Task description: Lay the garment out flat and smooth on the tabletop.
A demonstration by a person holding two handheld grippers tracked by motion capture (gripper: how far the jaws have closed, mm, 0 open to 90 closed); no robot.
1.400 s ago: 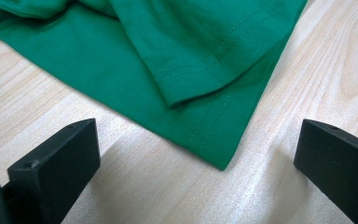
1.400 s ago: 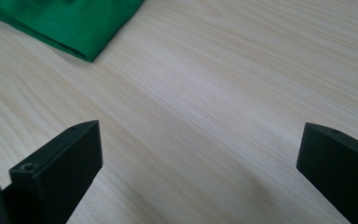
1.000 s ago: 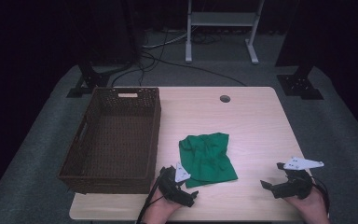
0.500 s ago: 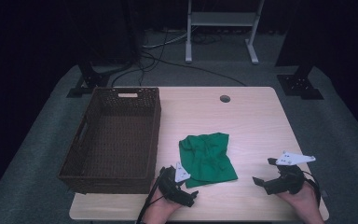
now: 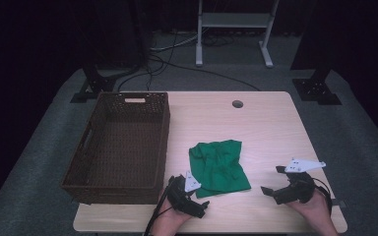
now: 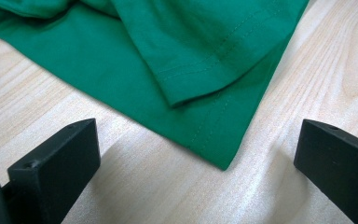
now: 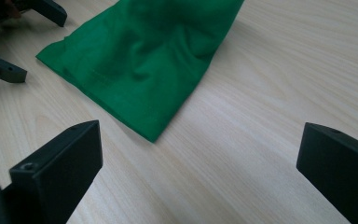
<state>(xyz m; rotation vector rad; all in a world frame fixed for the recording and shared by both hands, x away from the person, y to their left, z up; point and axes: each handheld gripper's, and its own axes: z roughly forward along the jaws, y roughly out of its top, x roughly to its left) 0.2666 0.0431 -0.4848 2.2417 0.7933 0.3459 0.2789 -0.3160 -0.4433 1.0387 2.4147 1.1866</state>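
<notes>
A crumpled green cloth (image 5: 219,167) lies on the light wooden table (image 5: 275,128), towards the front middle. My left gripper (image 5: 197,196) rests at the cloth's near left corner, open, jaws on either side of that corner. In the left gripper view the hemmed corner (image 6: 177,60) sits just beyond the gap between the jaws (image 6: 198,154), untouched. My right gripper (image 5: 272,179) stands open a short way right of the cloth, pointing at it. The right gripper view has the cloth's (image 7: 140,60) near corner ahead of its open gripper (image 7: 200,158), with the left gripper (image 7: 28,39) at top left.
A dark woven basket (image 5: 165,142) with nothing in it stands on the table's left half, its right wall close to the cloth. A round cable hole (image 5: 237,103) is at the back middle. Bare tabletop stretches behind and right of the cloth.
My right gripper has slid left along the table's front, closer to the cloth. The left gripper and the cloth have stayed put.
</notes>
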